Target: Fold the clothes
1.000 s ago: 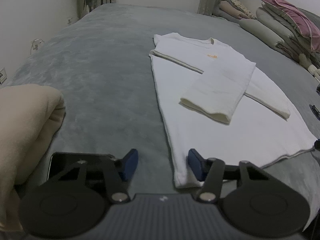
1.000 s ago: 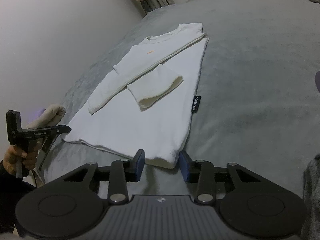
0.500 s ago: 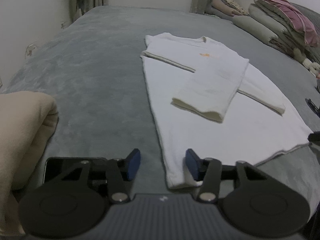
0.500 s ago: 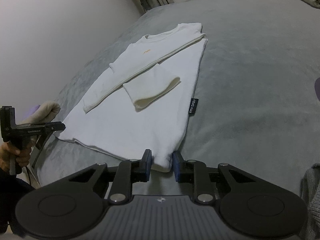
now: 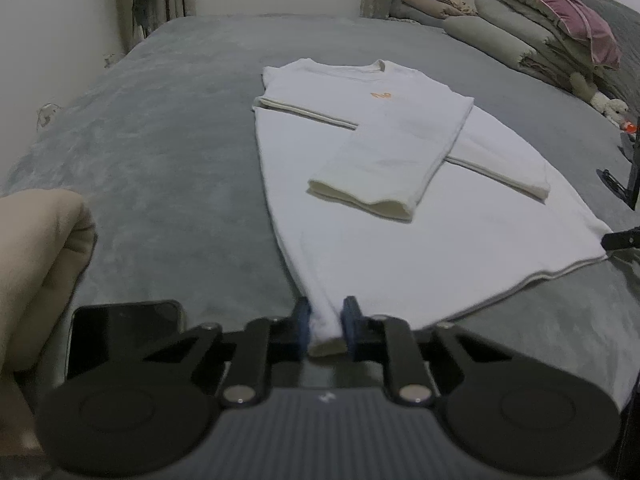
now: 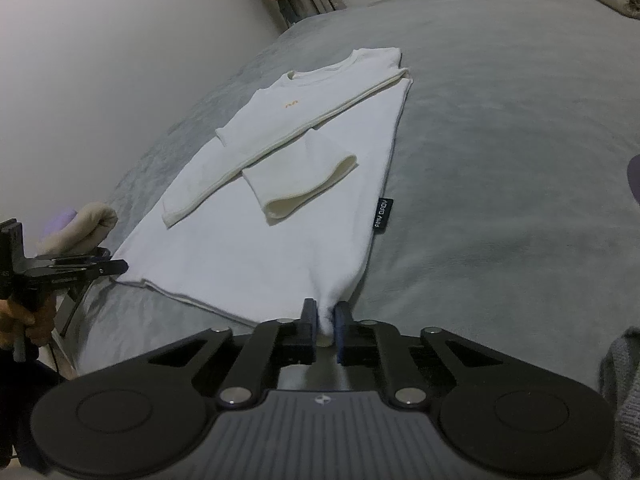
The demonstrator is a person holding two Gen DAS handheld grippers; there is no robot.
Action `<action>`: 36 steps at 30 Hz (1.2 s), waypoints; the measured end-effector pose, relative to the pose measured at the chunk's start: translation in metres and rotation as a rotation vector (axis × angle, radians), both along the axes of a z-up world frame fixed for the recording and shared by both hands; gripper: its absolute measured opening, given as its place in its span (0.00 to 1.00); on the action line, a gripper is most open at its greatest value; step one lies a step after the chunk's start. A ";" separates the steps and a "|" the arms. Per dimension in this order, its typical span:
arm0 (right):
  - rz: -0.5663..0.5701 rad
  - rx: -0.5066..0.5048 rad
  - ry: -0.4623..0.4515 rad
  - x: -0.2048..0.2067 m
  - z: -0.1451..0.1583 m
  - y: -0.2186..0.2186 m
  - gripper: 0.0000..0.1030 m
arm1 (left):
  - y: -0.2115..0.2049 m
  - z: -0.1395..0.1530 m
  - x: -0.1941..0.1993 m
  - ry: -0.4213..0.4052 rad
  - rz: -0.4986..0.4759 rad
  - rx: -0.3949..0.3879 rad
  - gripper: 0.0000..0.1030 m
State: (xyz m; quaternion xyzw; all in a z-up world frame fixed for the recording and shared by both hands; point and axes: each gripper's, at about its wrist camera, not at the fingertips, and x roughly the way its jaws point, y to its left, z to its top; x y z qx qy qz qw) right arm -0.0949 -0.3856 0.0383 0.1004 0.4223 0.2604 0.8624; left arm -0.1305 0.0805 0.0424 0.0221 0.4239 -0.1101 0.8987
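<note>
The white sweatshirt (image 5: 400, 240) lies flat on the grey bed (image 5: 168, 168), both sleeves folded across its chest, stretching straight ahead of each claw with its collar at the far end. The left claw (image 5: 327, 326) has just been closing and now pinches one bottom corner of the hem — the cloth bunches up between its blue pads. The right claw (image 6: 325, 322) has likewise just been closing and grips the opposite hem corner, the fabric drawn into a small peak between its pads. Just ahead of the right claw and slightly to its right, a black label (image 6: 382, 215) sticks out from the sweatshirt's side seam. Left of the left claw sit a dark phone (image 5: 120, 332) and a beige bundle of cloth (image 5: 36, 264). Far ahead and to the right of the left claw, pillows and folded bedding (image 5: 540, 28) are piled at the bed's edge.
</note>
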 end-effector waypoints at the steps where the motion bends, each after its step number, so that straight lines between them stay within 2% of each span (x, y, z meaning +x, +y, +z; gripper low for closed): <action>1: -0.002 0.000 -0.005 0.000 0.001 0.000 0.08 | 0.001 0.000 0.000 0.001 0.005 -0.006 0.12; 11: -0.052 0.021 -0.105 0.002 0.030 0.002 0.08 | 0.012 0.015 0.009 -0.028 0.092 -0.107 0.09; 21: -0.115 -0.009 -0.166 0.040 0.052 0.017 0.08 | 0.016 0.027 0.048 -0.057 0.198 -0.131 0.09; 27: -0.154 -0.022 -0.159 0.072 0.054 0.022 0.07 | 0.019 0.030 0.078 -0.060 0.231 -0.131 0.09; 32: -0.174 -0.059 -0.115 0.105 0.040 0.031 0.07 | 0.018 0.016 0.115 -0.014 0.258 -0.095 0.09; 36: -0.201 -0.061 -0.064 0.122 0.025 0.031 0.08 | 0.021 -0.002 0.134 0.038 0.266 -0.074 0.21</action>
